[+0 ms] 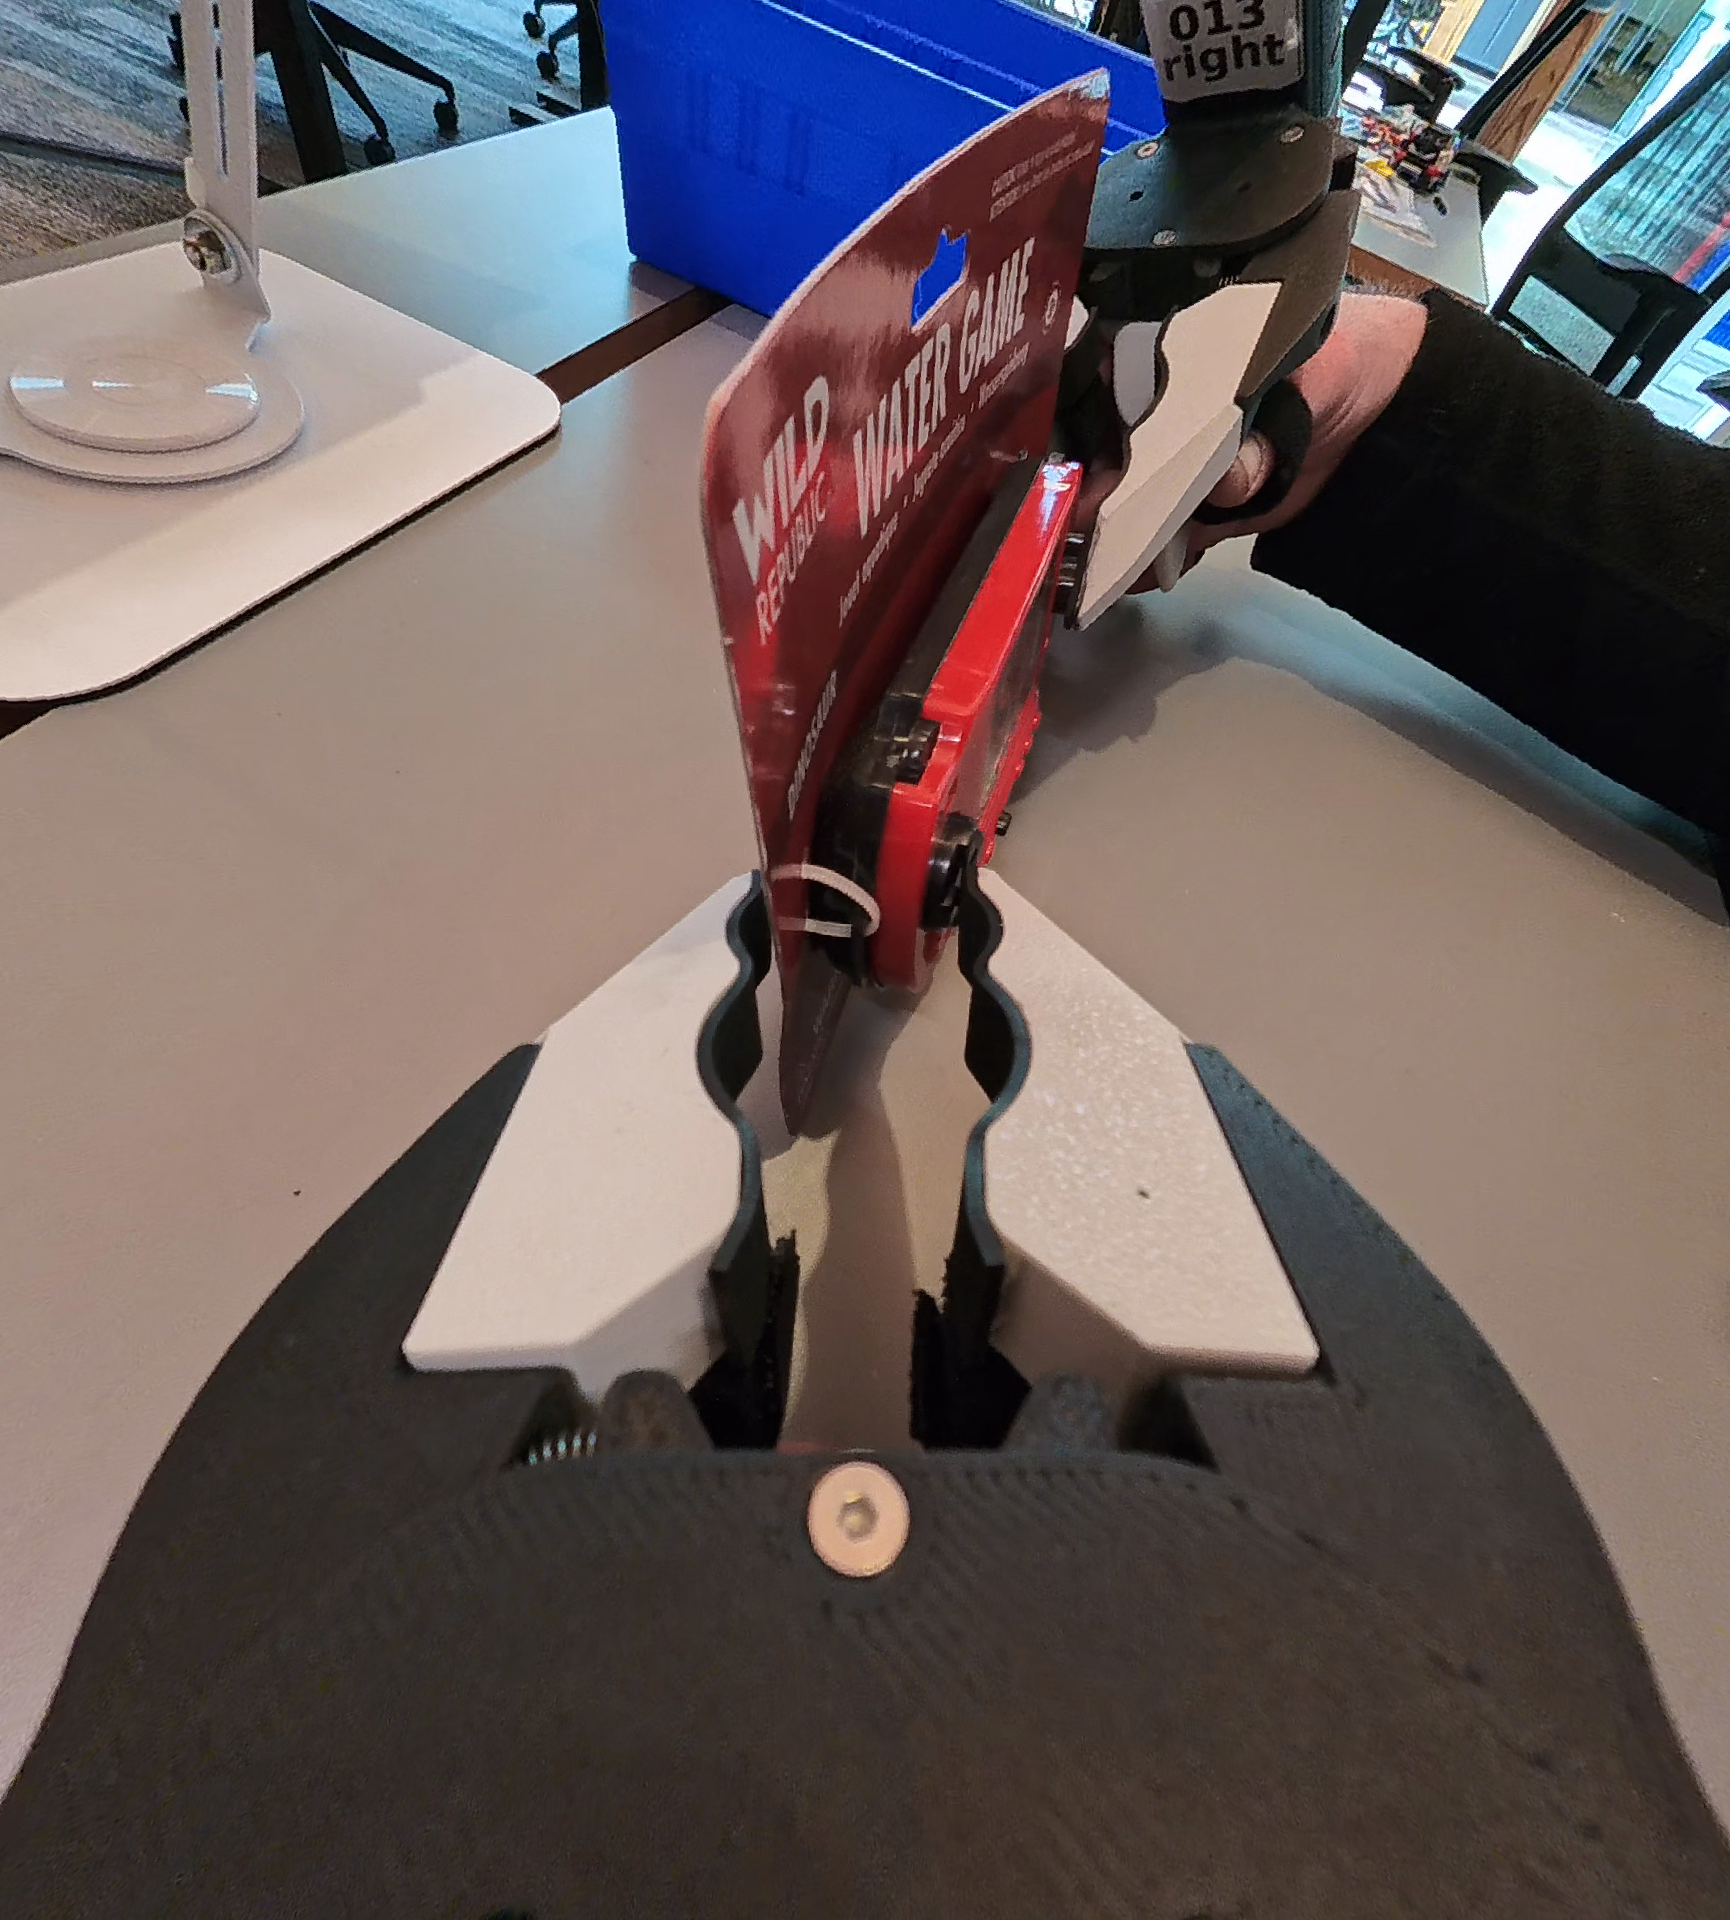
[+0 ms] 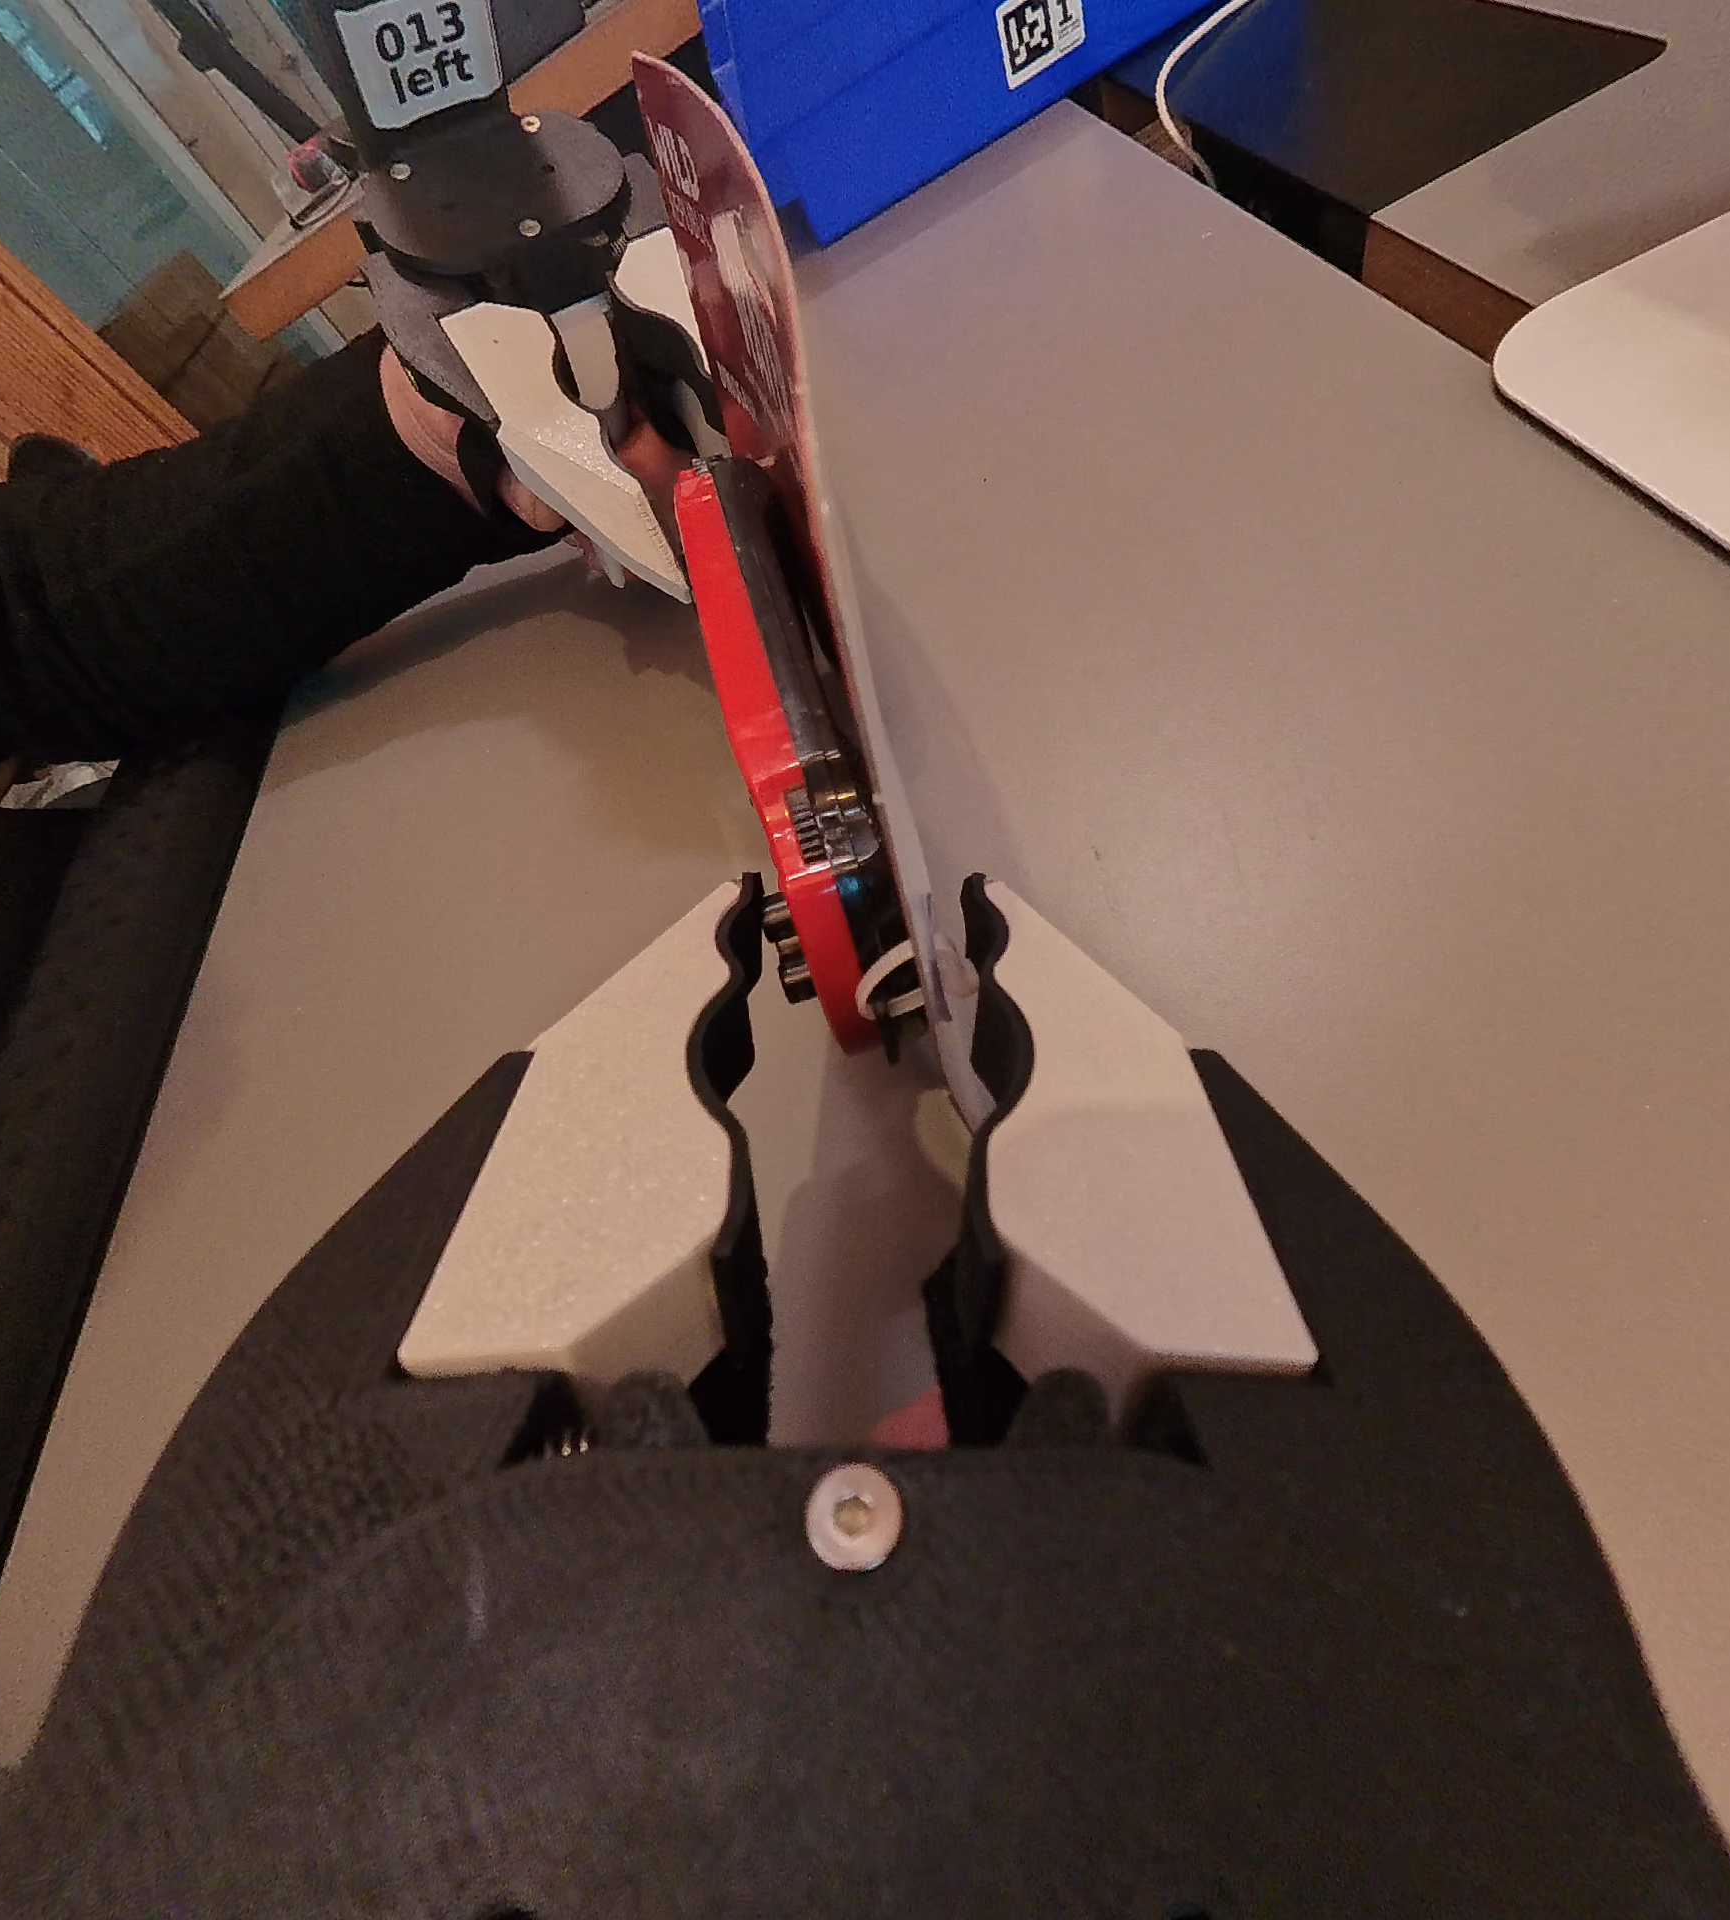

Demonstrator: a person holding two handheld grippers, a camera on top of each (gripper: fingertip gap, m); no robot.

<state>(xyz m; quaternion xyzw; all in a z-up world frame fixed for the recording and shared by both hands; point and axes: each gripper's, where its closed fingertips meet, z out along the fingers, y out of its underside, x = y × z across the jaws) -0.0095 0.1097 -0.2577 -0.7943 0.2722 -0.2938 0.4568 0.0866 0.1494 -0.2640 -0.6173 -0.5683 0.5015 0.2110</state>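
A packaged red handheld water game toy (image 1: 986, 675) is zip-tied to a dark red backing card (image 1: 892, 416) and held upright on edge above the grey table (image 1: 321, 935). My left gripper (image 1: 866, 914) is shut on the package's near end, one finger on the card and the other on the toy. The right gripper's white finger (image 1: 1173, 447) presses the far end. In the right wrist view my right gripper (image 2: 861, 935) is shut on the opposite end of the toy (image 2: 736, 644) and card (image 2: 736, 291). The left gripper's white finger (image 2: 570, 468) shows beyond.
A blue plastic bin (image 1: 788, 135) stands behind the package and also shows in the right wrist view (image 2: 892, 114). A white stand with a flat base (image 1: 217, 468) sits at the left, seen at the right in the other view (image 2: 1692, 395). Black-sleeved arms (image 1: 1515, 540) (image 2: 165, 582) reach in.
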